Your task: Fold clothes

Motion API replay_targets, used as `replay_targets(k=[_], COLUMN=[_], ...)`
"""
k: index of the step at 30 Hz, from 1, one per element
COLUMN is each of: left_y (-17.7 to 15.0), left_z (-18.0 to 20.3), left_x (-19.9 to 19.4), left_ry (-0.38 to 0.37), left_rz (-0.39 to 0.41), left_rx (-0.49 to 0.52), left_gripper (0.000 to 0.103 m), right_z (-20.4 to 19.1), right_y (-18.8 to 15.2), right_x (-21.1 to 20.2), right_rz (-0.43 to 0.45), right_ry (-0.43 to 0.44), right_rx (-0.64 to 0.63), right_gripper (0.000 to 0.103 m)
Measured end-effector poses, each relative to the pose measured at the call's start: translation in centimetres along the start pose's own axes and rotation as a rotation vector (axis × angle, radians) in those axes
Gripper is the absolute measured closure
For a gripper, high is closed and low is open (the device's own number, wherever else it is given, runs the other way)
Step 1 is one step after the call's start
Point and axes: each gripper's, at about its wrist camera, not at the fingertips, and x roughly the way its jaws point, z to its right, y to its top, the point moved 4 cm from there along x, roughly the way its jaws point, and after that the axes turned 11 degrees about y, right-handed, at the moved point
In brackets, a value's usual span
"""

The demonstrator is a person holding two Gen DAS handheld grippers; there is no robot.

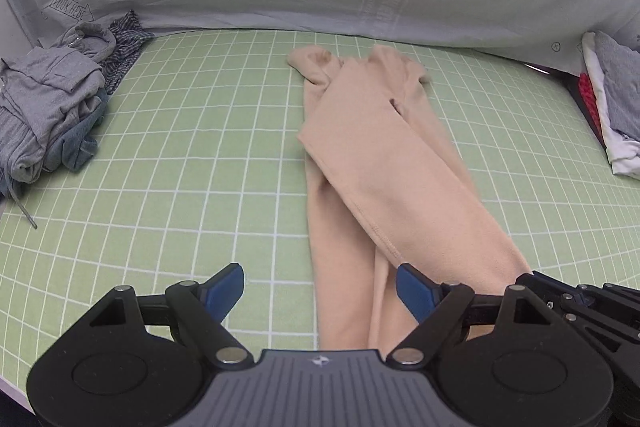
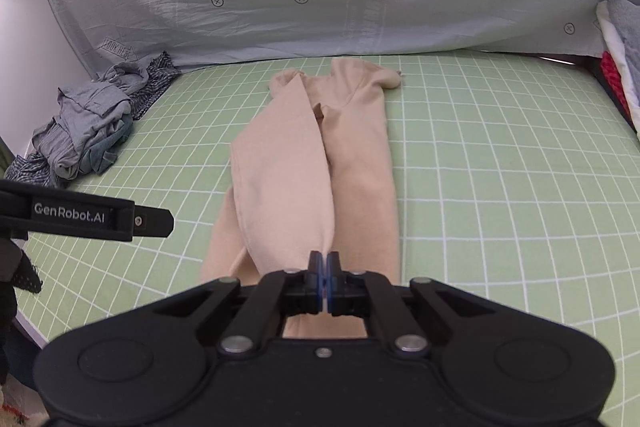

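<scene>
We hold our left gripper point(image 1: 320, 291) angled down, its jaws standing wide apart, the blue pads point(image 1: 224, 287) bare and nothing pressed between them. Our right gripper point(image 2: 324, 269) also tilts down, its jaws drawn fully together, and a fold of the garment point(image 2: 288, 179) is pinched between the blue pads. In the right wrist view, a black finger of our left gripper juts in from the left edge.

Both views are evenly and softly lit, with faint shadows and no glare. Fisheye distortion bends the edges, corners go black, and the beige garment point(image 1: 372, 163) looks slightly motion-blurred.
</scene>
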Motion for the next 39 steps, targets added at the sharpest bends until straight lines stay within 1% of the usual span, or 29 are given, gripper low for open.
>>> replay_targets(k=[9,14,16,17,18,19,20,21,22,24,27,28,29,30,31,32,34,35,37,38,39], left_y=[-3.2,-5.0,-5.5,-5.7,-5.8,-6.0,-6.1,-6.2,-6.2,-6.3,-6.4,-6.5,-6.5,-6.4,-6.4,-6.3,-5.9,-5.7,-5.4,-5.4,-5.3], left_z=[1.9,2.4,2.4,2.3,2.1,1.9,1.7,1.6,1.3,0.9,0.2,0.0,-0.2,-0.3,-0.4,-0.6,-0.7,-0.7,-0.8,-0.7,-0.7], left_x=[-0.8,-0.8,-0.7,-0.7,-0.6,-0.6,-0.5,-0.5,-0.4,-0.4,-0.5,-0.5,-0.4,-0.3,-0.3,-0.3,-0.3,-0.4,-0.4,-0.3,-0.2], left_ry=[0.011,0.023,0.032,0.036,0.043,0.049,0.055,0.061,0.068,0.082,0.097,0.1,0.103,0.105,0.107,0.109,0.106,0.103,0.096,0.092,0.088], left_rz=[-0.049,-0.083,-0.093,-0.095,-0.098,-0.101,-0.103,-0.104,-0.106,-0.105,-0.105,-0.107,-0.11,-0.113,-0.114,-0.115,-0.106,-0.1,-0.09,-0.09,-0.091], left_rx=[0.04,0.068,0.075,0.077,0.077,0.077,0.075,0.073,0.07,0.069,0.066,0.064,0.06,0.056,0.053,0.05,0.045,0.042,0.04,0.041,0.043], left_gripper=[0.019,0.019,0.019,0.019,0.019,0.019,0.019,0.019,0.019,0.019,0.019,0.019,0.019,0.019,0.019,0.019,0.019,0.019,0.019,0.019,0.019], right_z=[2.5,4.1,4.3,4.4,4.5,4.5,4.6,4.7,4.8,5.0,5.1,5.0,4.9,4.8,4.7,4.6,4.2,4.2,4.6,5.1,5.8], right_y=[-4.3,-6.1,-6.4,-6.5,-6.5,-6.6,-6.6,-6.6,-6.6,-6.6,-6.5,-6.4,-6.3,-6.2,-6.1,-5.9,-5.0,-4.6,-4.0,-3.9,-4.3], right_x=[-1.8,-1.9,-1.8,-1.7,-1.5,-1.3,-1.1,-0.8,-0.5,0.2,1.4,1.6,1.8,2.0,2.2,2.2,1.1,0.3,-1.1,-1.6,-1.4], right_rz=[-0.052,-0.068,-0.062,-0.06,-0.059,-0.058,-0.053,-0.048,-0.043,-0.046,-0.056,-0.059,-0.063,-0.067,-0.07,-0.069,-0.034,0.007,0.088,0.113,0.102], right_ry=[-0.026,-0.005,0.003,0.005,0.004,0.005,0.01,0.016,0.021,0.02,0.023,0.032,0.042,0.051,0.061,0.069,0.114,0.164,0.257,0.281,0.262], right_rx=[0.11,0.216,0.24,0.25,0.26,0.267,0.279,0.296,0.311,0.335,0.353,0.354,0.354,0.355,0.355,0.353,0.354,0.382,0.492,0.552,0.601], right_gripper=[0.101,0.101,0.1,0.097,0.09,0.084,0.073,0.065,0.063,0.055,0.05,0.05,0.056,0.071,0.08,0.095,0.096,0.096,0.096,0.096,0.096])
